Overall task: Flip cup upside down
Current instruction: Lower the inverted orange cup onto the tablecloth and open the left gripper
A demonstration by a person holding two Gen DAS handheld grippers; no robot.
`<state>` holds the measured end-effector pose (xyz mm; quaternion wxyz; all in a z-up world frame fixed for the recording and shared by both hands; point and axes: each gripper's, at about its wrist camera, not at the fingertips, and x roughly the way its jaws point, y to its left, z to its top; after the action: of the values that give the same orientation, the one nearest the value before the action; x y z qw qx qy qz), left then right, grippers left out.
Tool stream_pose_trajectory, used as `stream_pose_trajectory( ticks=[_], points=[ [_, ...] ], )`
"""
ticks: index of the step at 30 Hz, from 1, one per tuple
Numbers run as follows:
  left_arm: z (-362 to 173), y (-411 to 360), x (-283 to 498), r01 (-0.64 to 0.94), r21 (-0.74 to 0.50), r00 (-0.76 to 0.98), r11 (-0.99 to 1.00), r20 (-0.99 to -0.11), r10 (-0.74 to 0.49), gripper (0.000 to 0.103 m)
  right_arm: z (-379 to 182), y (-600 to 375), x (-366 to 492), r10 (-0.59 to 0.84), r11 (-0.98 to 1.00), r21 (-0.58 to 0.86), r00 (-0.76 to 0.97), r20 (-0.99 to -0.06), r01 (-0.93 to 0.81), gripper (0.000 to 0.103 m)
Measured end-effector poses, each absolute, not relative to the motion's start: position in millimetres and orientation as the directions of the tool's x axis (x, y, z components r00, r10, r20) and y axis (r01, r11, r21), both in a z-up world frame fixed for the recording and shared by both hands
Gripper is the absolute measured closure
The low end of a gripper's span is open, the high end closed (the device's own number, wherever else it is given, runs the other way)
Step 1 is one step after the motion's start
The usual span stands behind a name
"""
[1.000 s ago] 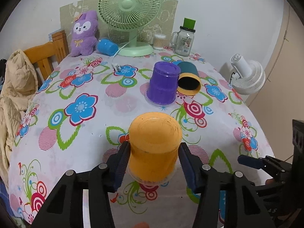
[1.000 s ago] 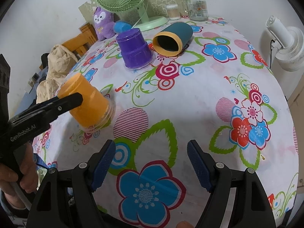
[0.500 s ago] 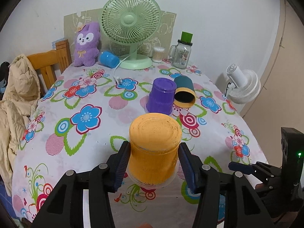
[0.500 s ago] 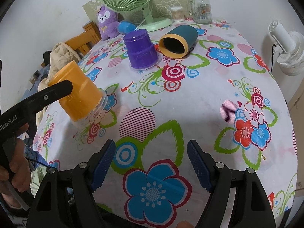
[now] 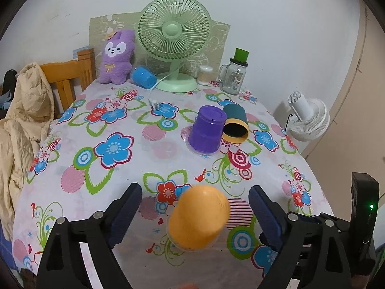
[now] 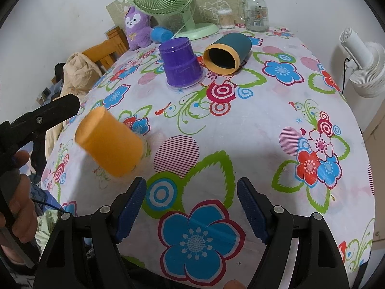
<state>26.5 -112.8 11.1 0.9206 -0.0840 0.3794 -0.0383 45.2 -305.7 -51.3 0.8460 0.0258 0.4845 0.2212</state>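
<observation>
Blurred, tilted orange cup (image 5: 198,218)

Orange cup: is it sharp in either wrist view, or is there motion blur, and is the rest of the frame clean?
Left wrist view: the orange cup is smeared by motion blur between the open jaws, while the tablecloth and purple cup stay sharp. Right wrist view: the cup is soft-edged too, background crisp. Both views show strong fisheye bending and dark corners.
</observation>
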Motion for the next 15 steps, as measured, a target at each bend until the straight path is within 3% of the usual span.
stream_pose_trajectory(
  ticks=[8,15],
  points=[
    [12.0,-107.8,20.0,-0.002,-0.193,0.715,0.981,-0.686,-0.134,0.002,-48.3,-302.0,44.6,0.395,0.903,0.252,0.440,-0.807,-0.349,0.023],
    [10.3,-97.8,14.8,-0.023,-0.199,0.710,0.980,-0.693,-0.125,0.002,-36.5,-291.9,45.0,0.391,0.903,0.234,0.464,-0.795,-0.359,0.023]
  ],
)
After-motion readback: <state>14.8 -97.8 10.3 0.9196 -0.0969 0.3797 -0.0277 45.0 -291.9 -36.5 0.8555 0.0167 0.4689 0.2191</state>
